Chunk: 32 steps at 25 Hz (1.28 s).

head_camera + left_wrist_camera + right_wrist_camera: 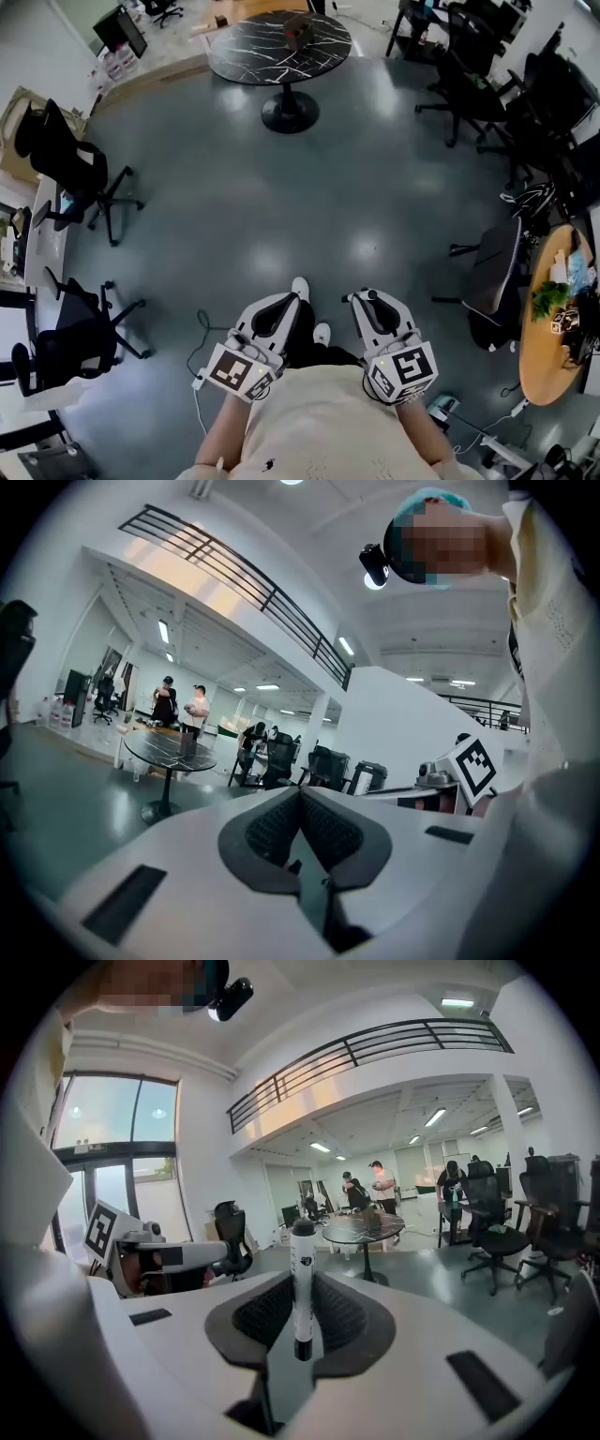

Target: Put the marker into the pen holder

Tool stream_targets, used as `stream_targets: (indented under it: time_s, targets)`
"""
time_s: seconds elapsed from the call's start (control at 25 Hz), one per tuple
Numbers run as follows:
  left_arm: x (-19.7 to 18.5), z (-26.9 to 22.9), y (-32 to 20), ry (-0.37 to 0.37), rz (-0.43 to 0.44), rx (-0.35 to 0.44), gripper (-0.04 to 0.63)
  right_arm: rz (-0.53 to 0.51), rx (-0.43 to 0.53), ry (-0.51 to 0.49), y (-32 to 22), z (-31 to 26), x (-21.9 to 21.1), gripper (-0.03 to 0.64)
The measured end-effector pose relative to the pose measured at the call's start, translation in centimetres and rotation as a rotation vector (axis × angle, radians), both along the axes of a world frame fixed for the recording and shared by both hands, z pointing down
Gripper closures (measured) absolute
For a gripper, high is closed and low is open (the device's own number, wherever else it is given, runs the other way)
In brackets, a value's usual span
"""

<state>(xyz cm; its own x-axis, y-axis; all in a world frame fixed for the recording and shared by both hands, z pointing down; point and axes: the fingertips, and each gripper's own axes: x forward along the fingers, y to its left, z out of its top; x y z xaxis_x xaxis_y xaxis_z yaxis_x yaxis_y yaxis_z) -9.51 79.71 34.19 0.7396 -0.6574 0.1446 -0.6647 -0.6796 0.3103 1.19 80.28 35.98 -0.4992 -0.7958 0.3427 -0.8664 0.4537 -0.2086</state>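
Left gripper [301, 806]: fingers pressed together, nothing between them.
Right gripper [372, 302]: fingers clamped on the marker [302, 1269].
Marker: upright between the right fingers, white barrel with dark ends, held over the floor [281, 206] close to the person's body.
Round table [246, 49]: well apart from both grippers.
On table: small brown boxy item [298, 30]; contents cannot be told.
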Motion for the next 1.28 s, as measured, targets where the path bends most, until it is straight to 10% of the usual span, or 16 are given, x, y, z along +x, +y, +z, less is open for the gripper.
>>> stream_targets:
  time_s: [1.28]
  targets:
    - [2.9,-0.6,-27.0,0.015,0.111,0.026,0.588,0.028,-0.020,0.024,-25.3,-0.5,0.9,0.537]
